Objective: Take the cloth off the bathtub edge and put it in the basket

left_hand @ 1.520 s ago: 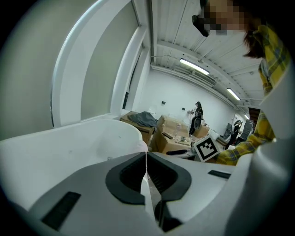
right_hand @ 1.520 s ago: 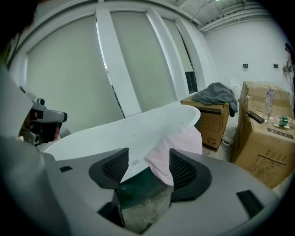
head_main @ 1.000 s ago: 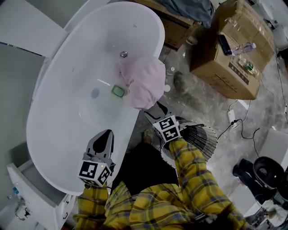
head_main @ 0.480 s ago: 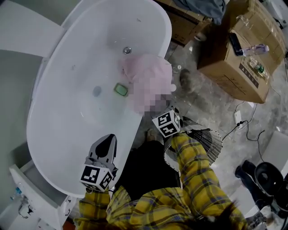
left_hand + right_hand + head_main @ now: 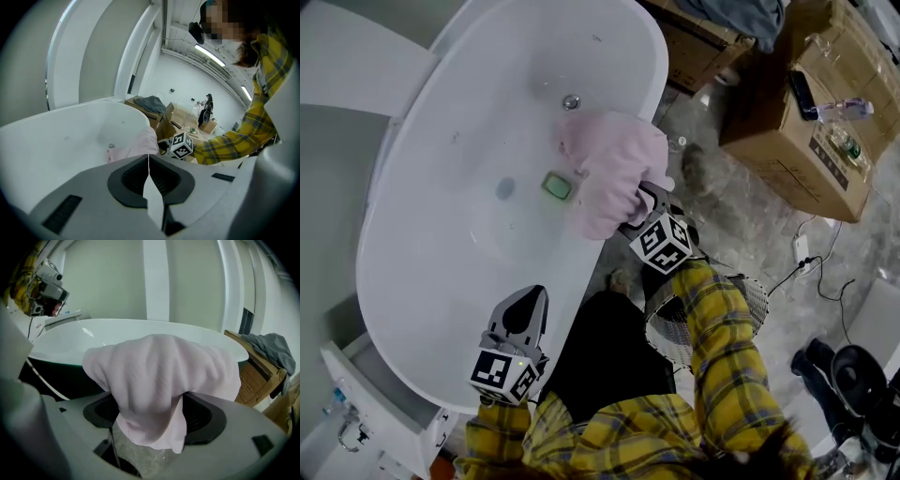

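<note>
The right tongs point(image 5: 150, 427), just spread wide, are now brought around the pink fabric cloth point(image 5: 614, 169) draped on the white oval bathtub point(image 5: 441, 187), a pinch seemingly due next; the left tongs point(image 5: 525, 305) are pressed together.

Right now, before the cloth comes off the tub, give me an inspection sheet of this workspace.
Surface: white bathtub, cloth on its rim.
Job's things: pink cloth draped over the tub edge; wire basket on the floor, partly behind a sleeve.
Clutter: green block inside the tub; cardboard box with a bottle on top.
Grippers: left hand-held gripper shut, empty; right hand-held gripper open, its jaws have just been opening, cloth's hanging end between them.
Cables: cable on the floor past the basket.
Surroundings: stone floor.
</note>
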Demonstrator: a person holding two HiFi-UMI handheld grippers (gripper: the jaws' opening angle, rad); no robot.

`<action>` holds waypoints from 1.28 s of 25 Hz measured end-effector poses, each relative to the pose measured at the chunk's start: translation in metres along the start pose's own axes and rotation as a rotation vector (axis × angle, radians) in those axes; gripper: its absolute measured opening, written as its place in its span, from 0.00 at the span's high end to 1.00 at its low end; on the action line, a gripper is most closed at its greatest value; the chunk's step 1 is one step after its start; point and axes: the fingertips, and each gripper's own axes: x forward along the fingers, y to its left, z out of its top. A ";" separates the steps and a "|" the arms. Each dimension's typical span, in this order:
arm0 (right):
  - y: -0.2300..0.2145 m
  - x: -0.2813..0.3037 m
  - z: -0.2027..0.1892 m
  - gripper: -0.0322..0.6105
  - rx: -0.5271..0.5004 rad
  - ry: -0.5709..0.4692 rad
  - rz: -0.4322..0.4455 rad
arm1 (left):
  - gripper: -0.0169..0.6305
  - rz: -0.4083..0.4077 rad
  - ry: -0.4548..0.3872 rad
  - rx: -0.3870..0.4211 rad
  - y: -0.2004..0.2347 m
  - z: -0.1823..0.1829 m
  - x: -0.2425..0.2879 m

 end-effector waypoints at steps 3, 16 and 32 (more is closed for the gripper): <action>0.002 0.002 0.002 0.34 -0.048 0.015 0.028 | 0.94 -0.006 0.005 0.012 -0.003 -0.002 0.000; -0.009 -0.019 0.020 0.80 0.064 -0.092 -0.125 | 0.94 -0.031 0.008 0.051 -0.017 -0.004 -0.001; -0.025 -0.105 0.091 0.82 0.172 -0.312 -0.306 | 0.94 0.012 -0.098 0.099 -0.021 0.010 -0.016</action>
